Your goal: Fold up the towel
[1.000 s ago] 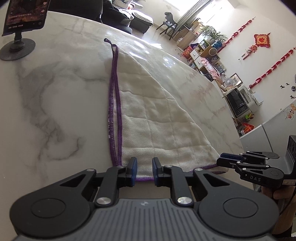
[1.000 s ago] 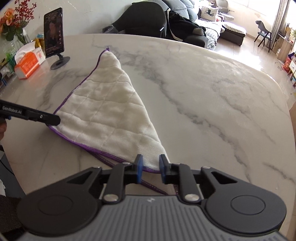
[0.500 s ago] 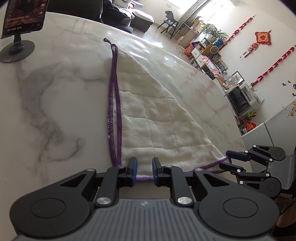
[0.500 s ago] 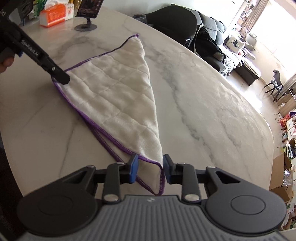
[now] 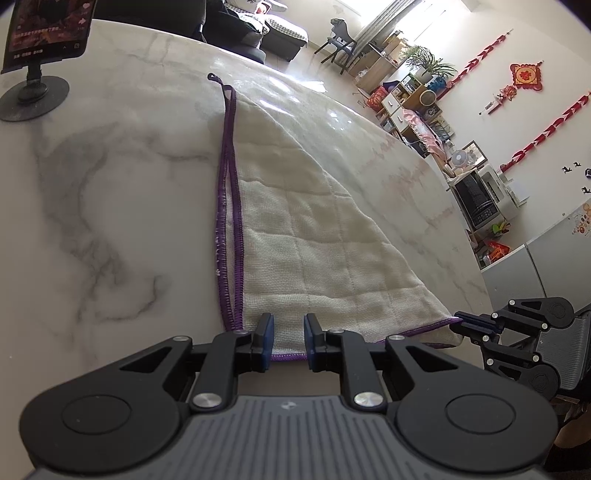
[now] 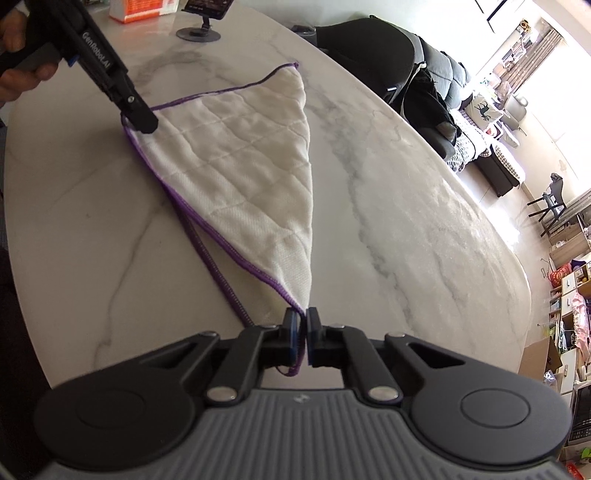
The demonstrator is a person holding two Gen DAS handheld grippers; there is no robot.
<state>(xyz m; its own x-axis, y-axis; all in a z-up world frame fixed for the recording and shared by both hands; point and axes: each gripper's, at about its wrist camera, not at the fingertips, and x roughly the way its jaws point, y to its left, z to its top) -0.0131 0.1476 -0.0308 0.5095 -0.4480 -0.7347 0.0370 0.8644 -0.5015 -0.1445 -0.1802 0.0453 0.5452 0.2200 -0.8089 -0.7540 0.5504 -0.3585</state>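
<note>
A white quilted towel (image 5: 306, 236) with purple trim lies folded on the marble table (image 5: 110, 206); it also shows in the right wrist view (image 6: 243, 177). My left gripper (image 5: 287, 334) is open, its jaws either side of the towel's near hem at the left corner. My right gripper (image 6: 301, 330) is shut on the towel's near right corner, and appears in the left wrist view (image 5: 469, 323) at that corner. The left gripper's fingers (image 6: 136, 114) rest at the far corner in the right wrist view.
A phone on a round stand (image 5: 40, 44) sits at the table's far left. An orange tissue box (image 6: 144, 9) is beyond it. Sofa with dark clothes (image 6: 406, 62) lies past the table. The table edge runs close under both grippers.
My right gripper has closed on the towel's near right corner and tilted. The left gripper has stayed open at the near hem.
</note>
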